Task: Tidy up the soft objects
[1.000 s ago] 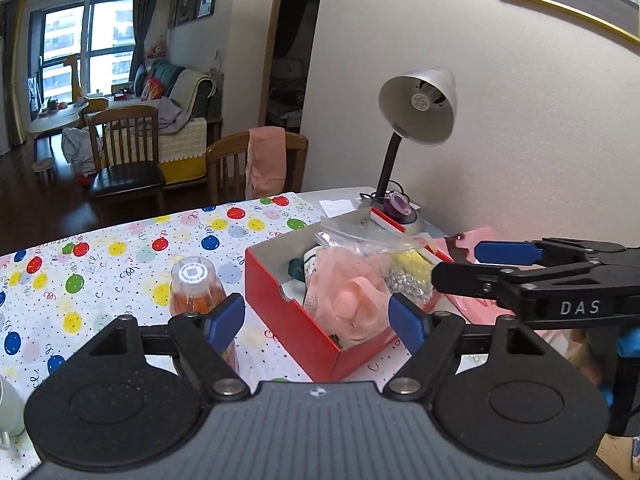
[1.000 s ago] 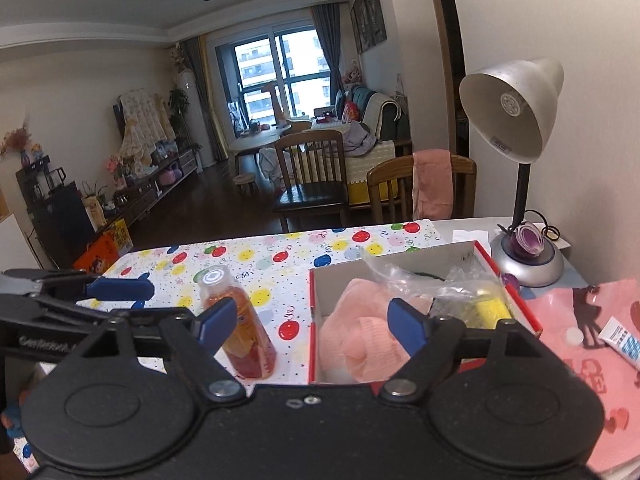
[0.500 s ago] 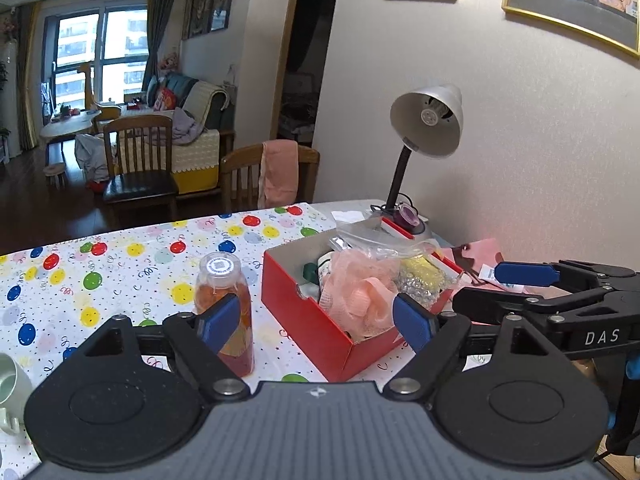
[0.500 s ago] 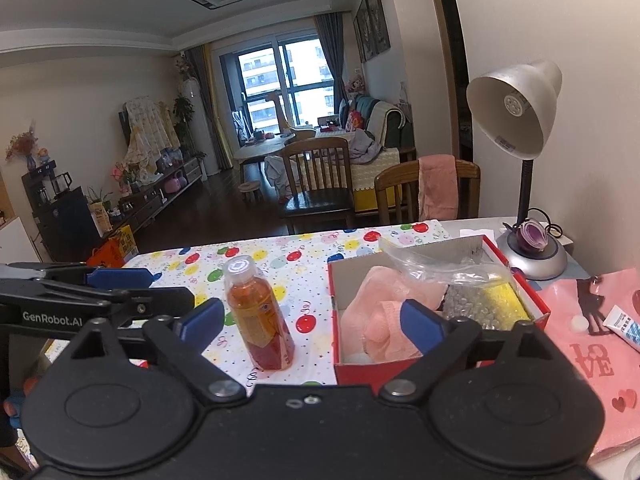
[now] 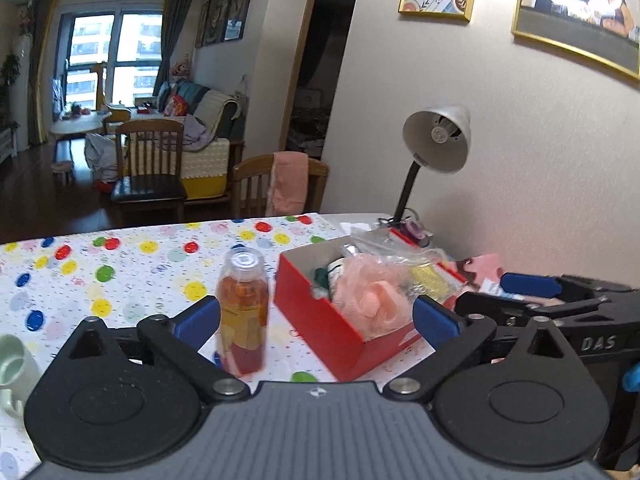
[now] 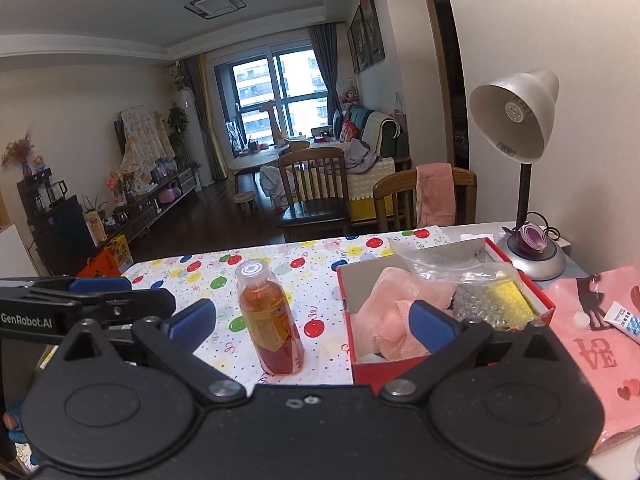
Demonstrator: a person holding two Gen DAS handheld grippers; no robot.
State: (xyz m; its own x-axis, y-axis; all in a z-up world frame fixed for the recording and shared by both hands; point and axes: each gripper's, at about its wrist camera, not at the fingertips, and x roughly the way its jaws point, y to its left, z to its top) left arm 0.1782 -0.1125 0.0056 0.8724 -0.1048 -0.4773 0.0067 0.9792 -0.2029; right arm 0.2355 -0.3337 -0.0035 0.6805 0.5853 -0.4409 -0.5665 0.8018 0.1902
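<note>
Both grippers empty, held back from the table edge. Left gripper (image 5: 316,318): jaws spread wide, nothing between them. Right gripper (image 6: 312,320): jaws likewise spread, nothing gripped.

Task items: pink mesh sponge (image 6: 394,320) lies in the red box (image 6: 520,254), near half; a clear plastic bag (image 6: 452,266) and a yellow bundle (image 6: 510,300) fill the far half. In the left wrist view the box sits at about 2 o'clock from the left gripper, the sponge (image 5: 370,290) piled above the near wall (image 5: 320,316).

Judgement: the soft items look already boxed, so this is either a pause between picks or the close of the task. Any next move calls for a fresh target; the pink gift bag (image 6: 592,332), at 3 o'clock of the box, is a candidate, though whether it counts as a soft object is unclear from here.

Surface: table under a polka-dot cloth (image 6: 320,276). Orange drink bottle (image 6: 270,320) stands upright at 9 o'clock of the box, apart from it. Desk lamp (image 6: 516,120) at 1 o'clock of the box. Small tube (image 6: 624,318) on the gift bag.

Room: wooden chairs (image 6: 316,188) beyond the table, balcony window (image 6: 276,92) at far end.
</note>
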